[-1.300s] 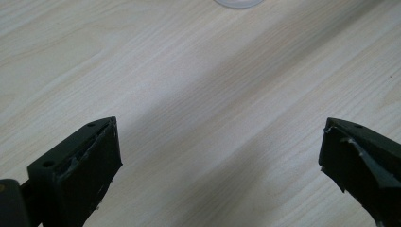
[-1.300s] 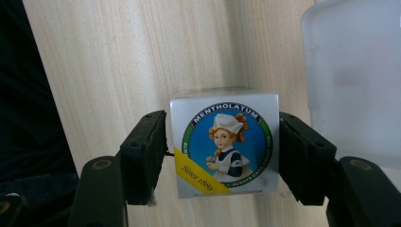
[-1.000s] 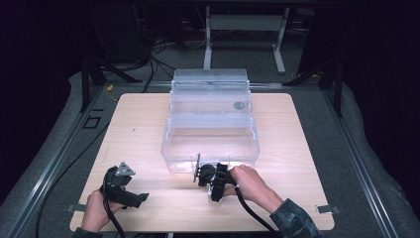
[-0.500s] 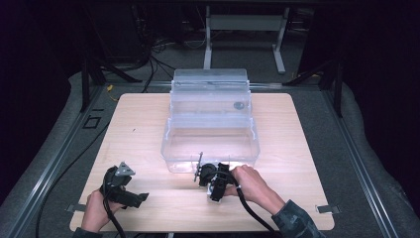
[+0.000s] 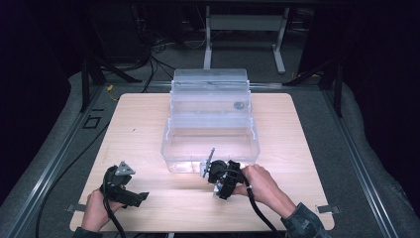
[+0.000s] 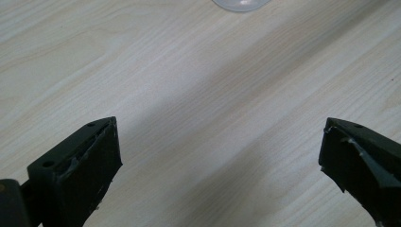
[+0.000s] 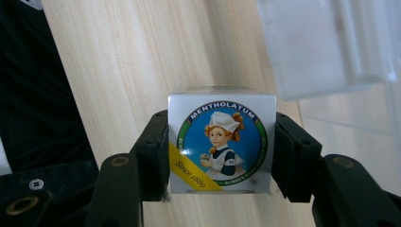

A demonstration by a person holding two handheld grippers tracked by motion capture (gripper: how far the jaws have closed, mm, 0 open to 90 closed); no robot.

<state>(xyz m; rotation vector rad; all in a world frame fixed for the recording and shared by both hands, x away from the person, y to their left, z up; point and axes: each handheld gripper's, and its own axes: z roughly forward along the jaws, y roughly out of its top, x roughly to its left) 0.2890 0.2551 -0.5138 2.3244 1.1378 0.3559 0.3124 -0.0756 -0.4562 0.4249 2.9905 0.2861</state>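
One small Mentholatum box, centre of the right gripper view, clamped by its two side faces in the right gripper at lower centre of the high view, just before the single clear plastic bin. Probably light, stiff cardboard; glossy, so best squeezed on flat sides. Left gripper spread wide, empty, above bare table at lower left.
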